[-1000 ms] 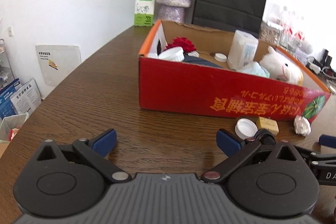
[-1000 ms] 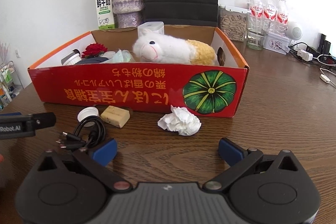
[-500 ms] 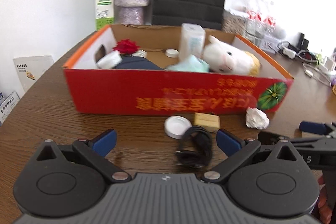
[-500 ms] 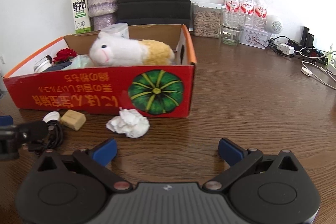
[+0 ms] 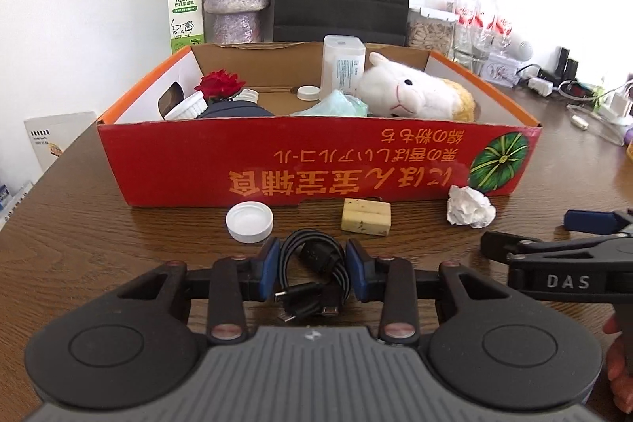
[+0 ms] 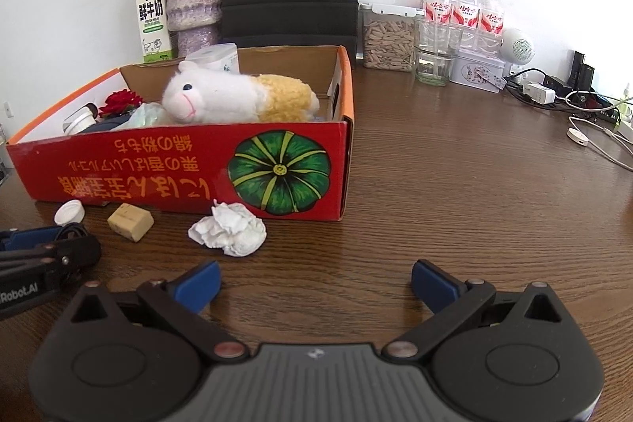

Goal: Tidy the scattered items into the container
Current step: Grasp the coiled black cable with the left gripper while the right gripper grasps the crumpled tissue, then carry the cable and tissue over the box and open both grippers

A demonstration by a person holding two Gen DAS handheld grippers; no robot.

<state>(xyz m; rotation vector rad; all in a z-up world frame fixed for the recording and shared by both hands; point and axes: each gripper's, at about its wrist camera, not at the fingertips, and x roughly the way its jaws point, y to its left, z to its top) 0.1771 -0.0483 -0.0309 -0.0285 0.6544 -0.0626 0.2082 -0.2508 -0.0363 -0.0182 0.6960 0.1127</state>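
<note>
Red cardboard box (image 5: 316,161) on table (image 6: 474,184) already holds plush alpaca (image 5: 411,97), red rose (image 5: 221,84), white canister (image 5: 342,64), small caps.

Left outside, by box front wall: coiled black cable (image 5: 314,273), white lid (image 5: 249,222), soap bar (image 5: 366,216), crumpled tissue (image 6: 229,230).

Left tool (image 5: 312,269) closing, cable between pads, sides touching; cable not yet lifted off table.

Right tool (image 6: 314,281) wide open, empty, just short of tissue.

Judged: well past halfway, four items to go.
</note>
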